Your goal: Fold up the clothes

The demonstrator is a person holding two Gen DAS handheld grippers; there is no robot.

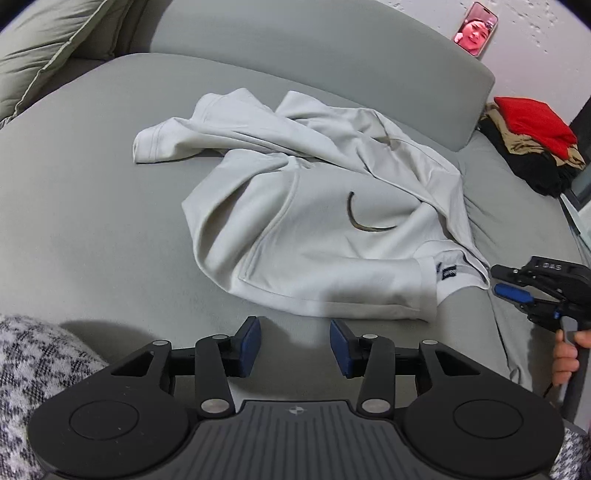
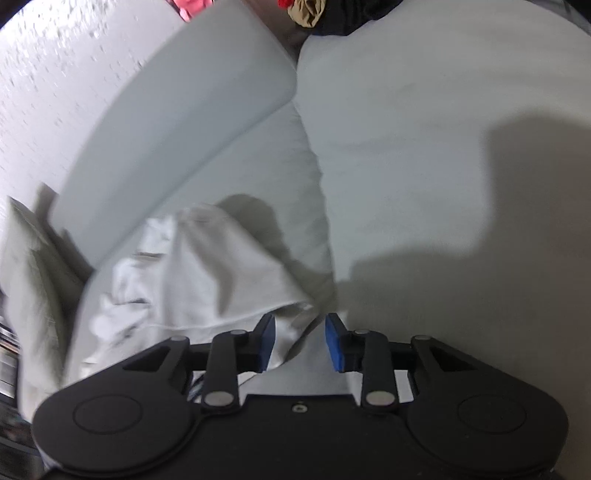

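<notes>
Your left wrist view gives you the whole layout: the hoodie (image 1: 314, 206) lies crumpled in the middle of the bed (image 1: 92, 229), in front of the grey headboard (image 1: 314, 55), with a sleeve thrown out to the left. A pile of red, tan and black clothes (image 1: 532, 144) sits at the bed's right edge, and a phone (image 1: 476, 27) leans on the wall above the headboard. The right wrist view is blurred and shows only the hoodie's edge (image 2: 207, 280), the headboard (image 2: 177, 140) and bare sheet.

Your left hand-held gripper (image 1: 295, 345) stands wide apart and holds nothing, hovering over bare sheet just short of the hoodie's near hem. Your right hand-held gripper (image 1: 496, 282) sits at the hoodie's right corner, close to the small dark label (image 1: 449, 273), its fingers parted. In its own view (image 2: 300, 341) the blue pads (image 2: 334, 341) are apart with the fabric edge between them, not pinched.
</notes>
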